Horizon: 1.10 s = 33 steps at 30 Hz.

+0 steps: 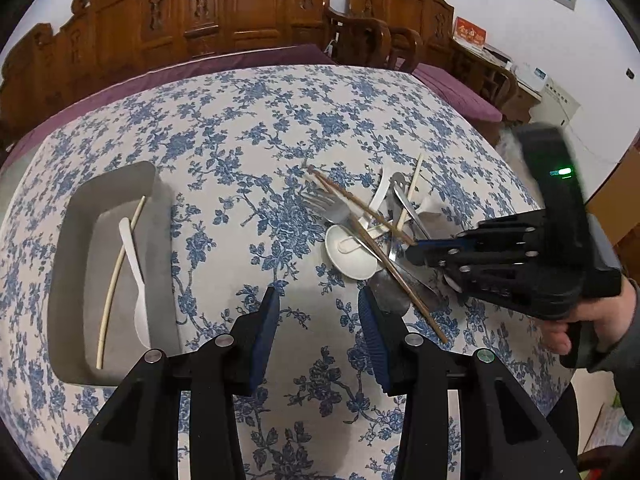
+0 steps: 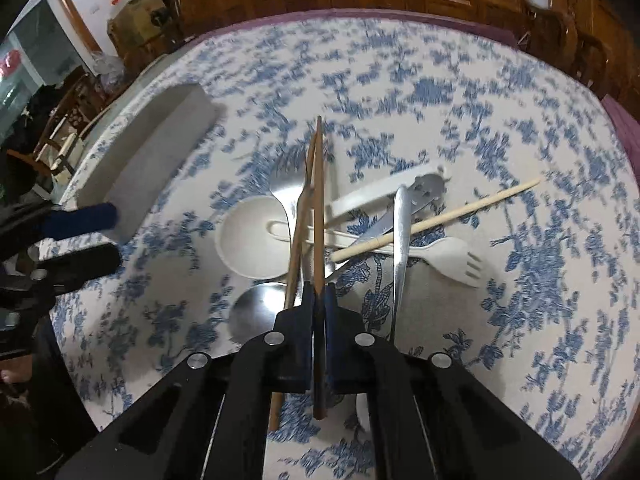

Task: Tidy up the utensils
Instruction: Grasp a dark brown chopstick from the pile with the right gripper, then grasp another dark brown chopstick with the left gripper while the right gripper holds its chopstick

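One brown chopstick [image 2: 319,200] is being clamped between the closed fingers of the right gripper [image 2: 319,300] above the utensil pile [image 2: 360,224], while the left gripper [image 1: 318,312] is being held wide apart beside the grey tray [image 1: 72,240]

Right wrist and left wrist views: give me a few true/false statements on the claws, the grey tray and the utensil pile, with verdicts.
1. The right claw is shut on a brown chopstick. True.
2. The left claw holds a metal spoon. False: it is open, with nothing between its fingers.
3. The grey tray holds a pale chopstick and a white utensil. True.
4. The white fork is in the tray. False: it lies on the tablecloth in the pile.
5. A second brown chopstick lies beside the gripped one. True.
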Tool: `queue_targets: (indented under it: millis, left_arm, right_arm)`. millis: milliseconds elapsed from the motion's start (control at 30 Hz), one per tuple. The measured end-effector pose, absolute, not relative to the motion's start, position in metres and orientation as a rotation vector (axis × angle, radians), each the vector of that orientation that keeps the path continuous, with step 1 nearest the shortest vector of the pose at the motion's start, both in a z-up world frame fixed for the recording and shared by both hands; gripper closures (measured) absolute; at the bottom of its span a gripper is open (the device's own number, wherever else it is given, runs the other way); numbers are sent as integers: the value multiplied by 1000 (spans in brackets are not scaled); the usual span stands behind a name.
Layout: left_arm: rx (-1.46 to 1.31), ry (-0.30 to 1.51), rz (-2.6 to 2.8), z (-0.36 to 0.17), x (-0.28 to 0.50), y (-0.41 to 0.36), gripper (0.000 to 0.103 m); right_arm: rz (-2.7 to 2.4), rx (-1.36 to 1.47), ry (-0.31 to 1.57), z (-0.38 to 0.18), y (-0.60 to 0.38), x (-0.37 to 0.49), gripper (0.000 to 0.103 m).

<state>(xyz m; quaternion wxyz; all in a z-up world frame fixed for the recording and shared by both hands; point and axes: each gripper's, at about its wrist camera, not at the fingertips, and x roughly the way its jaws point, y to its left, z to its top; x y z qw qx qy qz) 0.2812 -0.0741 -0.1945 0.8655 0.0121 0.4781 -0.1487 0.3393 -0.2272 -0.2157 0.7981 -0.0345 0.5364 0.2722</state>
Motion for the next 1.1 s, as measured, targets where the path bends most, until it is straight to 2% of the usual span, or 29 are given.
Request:
queue_targets:
  millis: [300,900,1000,1100]
  left_arm:
    - [12,1017,-330,-202,284,-89,64]
    - [27,1083,-337,-235,304,-155,64]
    - [33,1095,-322,-242,308,-161,71]
    - [37,1122,-302,-251,312,-165,74]
  right_arm:
    - [543,12,1080,-184,-258,319,97]
    - [460,52,1071,-193,-309,282,97]
    - [461,62,1066,-194,-312,279,97]
    - [463,73,1064,-194,-314,278,97]
